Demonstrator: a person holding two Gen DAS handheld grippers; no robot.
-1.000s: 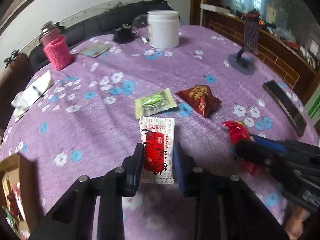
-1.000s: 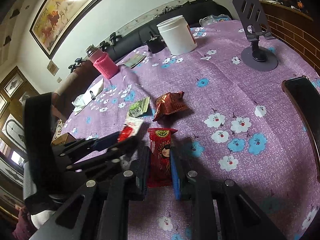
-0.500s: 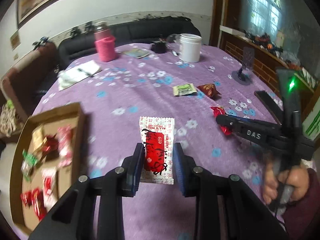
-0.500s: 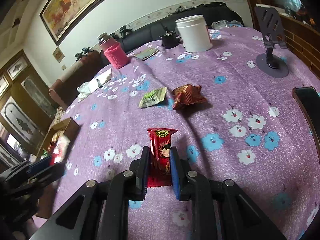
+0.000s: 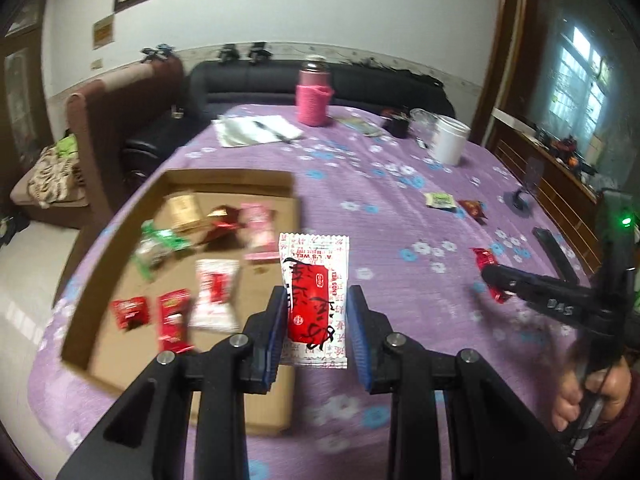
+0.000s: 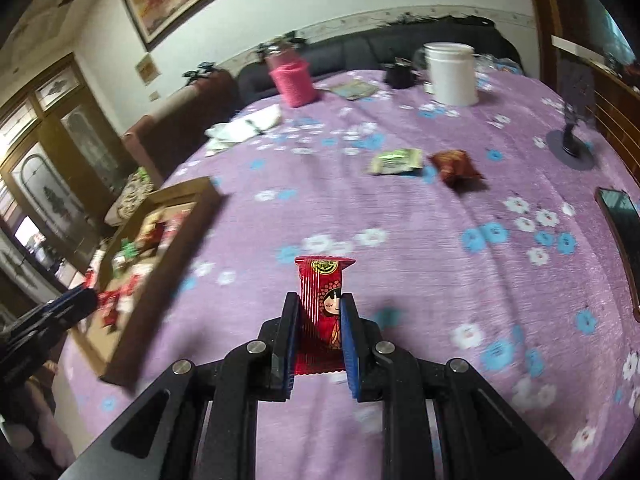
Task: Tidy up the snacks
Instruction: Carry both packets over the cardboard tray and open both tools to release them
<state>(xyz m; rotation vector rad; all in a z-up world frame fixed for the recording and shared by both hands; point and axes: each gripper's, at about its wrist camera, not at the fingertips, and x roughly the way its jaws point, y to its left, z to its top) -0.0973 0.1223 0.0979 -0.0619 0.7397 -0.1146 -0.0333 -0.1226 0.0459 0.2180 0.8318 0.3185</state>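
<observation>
Left wrist view shows left tongs (image 5: 316, 320) clamping white packet (image 5: 314, 280); right tongs (image 6: 319, 330) clamp red packet (image 6: 323, 304).

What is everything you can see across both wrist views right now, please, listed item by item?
Cardboard tray: one, brown, left part of the table, holding several blurred snack packets.
White-red packet: one, in the left gripper.
Red packet: one, in the right gripper.
Green packet: one, mid-table.
Dark red packet: one, right beside the green one.
White tub: one, far side.
Pink bottle: one, far side.
Phone stand: one, grey, right edge.
Table: one, purple floral cloth.
Left gripper: black, blue pads.
Right gripper: black, blue pads.
</observation>
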